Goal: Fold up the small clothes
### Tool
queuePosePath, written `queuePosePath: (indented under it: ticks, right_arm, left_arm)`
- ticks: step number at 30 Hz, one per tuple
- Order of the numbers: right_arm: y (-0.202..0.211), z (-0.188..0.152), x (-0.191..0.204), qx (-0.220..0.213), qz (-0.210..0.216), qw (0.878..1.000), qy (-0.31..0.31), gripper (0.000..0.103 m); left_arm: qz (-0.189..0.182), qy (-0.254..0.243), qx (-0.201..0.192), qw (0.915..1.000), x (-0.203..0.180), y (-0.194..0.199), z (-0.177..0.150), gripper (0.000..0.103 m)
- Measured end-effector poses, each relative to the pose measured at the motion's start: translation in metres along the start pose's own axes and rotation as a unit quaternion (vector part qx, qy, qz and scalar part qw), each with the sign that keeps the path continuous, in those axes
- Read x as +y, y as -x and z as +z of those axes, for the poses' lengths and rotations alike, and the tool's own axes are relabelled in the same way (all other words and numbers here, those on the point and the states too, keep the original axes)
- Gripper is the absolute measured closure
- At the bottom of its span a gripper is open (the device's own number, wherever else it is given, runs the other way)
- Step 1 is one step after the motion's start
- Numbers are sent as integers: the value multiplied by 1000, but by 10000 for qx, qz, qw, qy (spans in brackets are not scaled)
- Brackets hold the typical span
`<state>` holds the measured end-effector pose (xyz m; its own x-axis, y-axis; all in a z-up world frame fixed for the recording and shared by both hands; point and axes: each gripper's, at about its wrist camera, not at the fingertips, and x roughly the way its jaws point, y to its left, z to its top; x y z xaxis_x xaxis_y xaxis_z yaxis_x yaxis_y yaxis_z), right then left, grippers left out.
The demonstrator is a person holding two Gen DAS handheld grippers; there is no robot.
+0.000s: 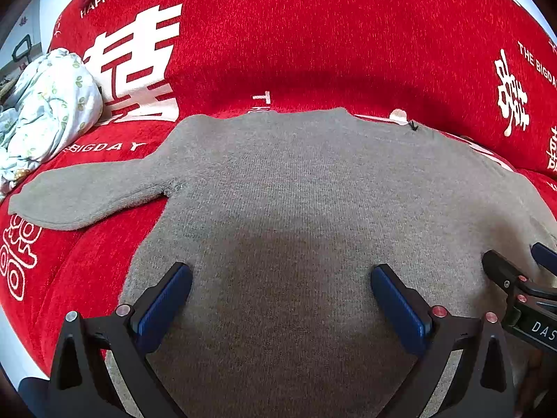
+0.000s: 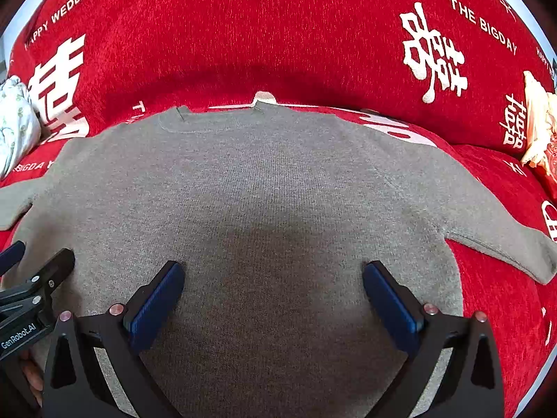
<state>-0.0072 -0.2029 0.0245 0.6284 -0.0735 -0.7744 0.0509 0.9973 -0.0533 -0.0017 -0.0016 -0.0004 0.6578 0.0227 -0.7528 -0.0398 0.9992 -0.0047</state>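
Observation:
A small grey knit sweater [image 1: 296, 188] lies flat on a red sofa, collar toward the backrest; it also fills the right wrist view [image 2: 261, 188]. Its left sleeve [image 1: 87, 195] spreads out to the left and its right sleeve [image 2: 504, 244] spreads out to the right. My left gripper [image 1: 281, 275] is open, hovering over the lower left part of the body. My right gripper [image 2: 273, 271] is open over the lower right part. Each gripper shows at the edge of the other's view: the right one [image 1: 522, 278], the left one [image 2: 38, 278]. Neither holds cloth.
The red sofa cover [image 1: 313, 35] has white wedding lettering. A crumpled pale floral cloth [image 1: 48, 104] lies on the seat at the left. A cream and orange item [image 2: 539, 125] sits at the right end of the sofa.

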Motion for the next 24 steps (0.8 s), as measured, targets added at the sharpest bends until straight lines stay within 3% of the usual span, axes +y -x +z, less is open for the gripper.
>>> queuePosePath:
  ticks: [24]
  right_arm:
    - [0, 1, 2, 24, -78, 10000, 33, 0]
  left_arm:
    - [44, -4, 18, 10000, -1, 1, -2, 0]
